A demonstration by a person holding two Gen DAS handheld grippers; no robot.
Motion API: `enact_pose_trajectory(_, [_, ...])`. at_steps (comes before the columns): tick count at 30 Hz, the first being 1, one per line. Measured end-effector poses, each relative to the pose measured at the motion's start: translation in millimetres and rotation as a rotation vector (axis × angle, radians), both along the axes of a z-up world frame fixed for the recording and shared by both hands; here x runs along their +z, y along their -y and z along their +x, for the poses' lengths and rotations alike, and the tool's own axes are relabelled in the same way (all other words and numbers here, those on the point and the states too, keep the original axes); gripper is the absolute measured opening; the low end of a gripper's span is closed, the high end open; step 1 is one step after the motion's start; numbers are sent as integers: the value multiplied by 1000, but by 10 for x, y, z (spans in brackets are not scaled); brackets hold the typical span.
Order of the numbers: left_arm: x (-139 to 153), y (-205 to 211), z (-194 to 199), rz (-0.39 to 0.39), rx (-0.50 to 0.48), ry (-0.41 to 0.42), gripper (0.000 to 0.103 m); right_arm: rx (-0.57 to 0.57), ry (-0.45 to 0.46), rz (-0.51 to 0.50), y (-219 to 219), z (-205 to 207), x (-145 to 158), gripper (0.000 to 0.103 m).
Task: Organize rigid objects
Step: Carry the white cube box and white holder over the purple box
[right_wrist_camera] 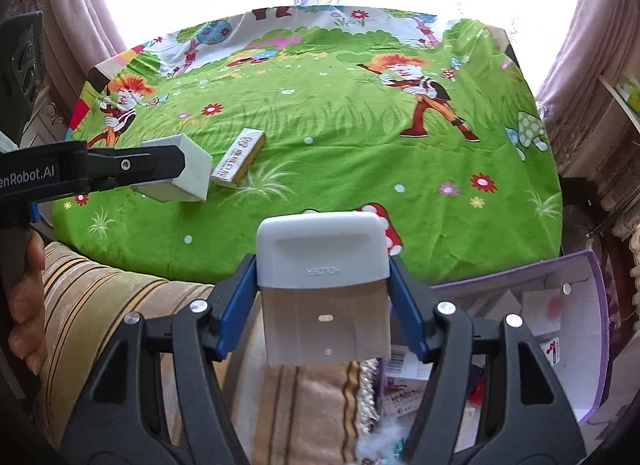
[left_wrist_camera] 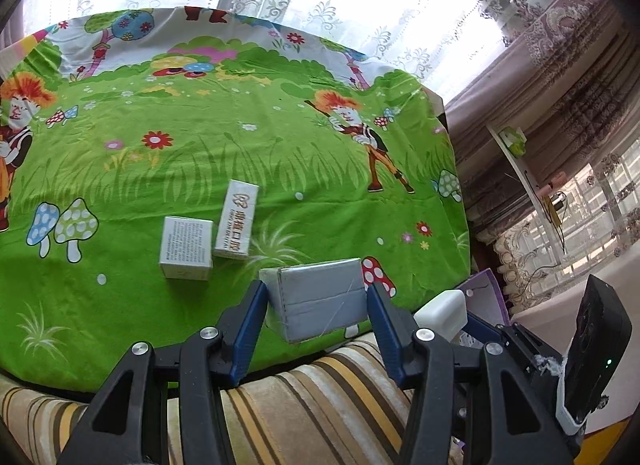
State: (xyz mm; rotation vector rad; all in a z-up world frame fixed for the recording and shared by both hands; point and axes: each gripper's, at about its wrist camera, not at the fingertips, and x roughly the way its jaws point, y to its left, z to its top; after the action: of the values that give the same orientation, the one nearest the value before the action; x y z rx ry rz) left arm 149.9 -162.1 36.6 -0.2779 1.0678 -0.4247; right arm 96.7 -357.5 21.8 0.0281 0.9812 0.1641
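Note:
My left gripper (left_wrist_camera: 316,293) is shut on a grey tape-wrapped box (left_wrist_camera: 320,303), held just above the near edge of the table. Two boxes lie on the cartoon cloth beyond it. One is a small white box with fine print (left_wrist_camera: 186,249); the other is a long white box with a logo (left_wrist_camera: 236,221). My right gripper (right_wrist_camera: 322,269) is shut on a white plastic holder (right_wrist_camera: 324,257), over the table's near edge. In the right wrist view, the grey box (right_wrist_camera: 196,175) sits in the left gripper beside the long box (right_wrist_camera: 239,159).
A green cartoon cloth covers the table (left_wrist_camera: 280,137). A striped cushion (left_wrist_camera: 320,389) lies below the near edge. An open purple-edged carton (right_wrist_camera: 580,277) with several small items stands at the table's right. A hand (right_wrist_camera: 24,305) holds the left gripper. Curtains hang behind.

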Motion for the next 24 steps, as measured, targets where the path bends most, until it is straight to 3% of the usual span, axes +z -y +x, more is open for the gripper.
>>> enact_pose_trajectory(10, [14, 651, -258, 3, -173, -17, 53, -161, 7, -9, 869, -410, 51, 68])
enact_pose_trajectory(24, [-80, 1500, -730, 23, -439, -63, 53, -356, -55, -16, 1848, -935, -167, 68])
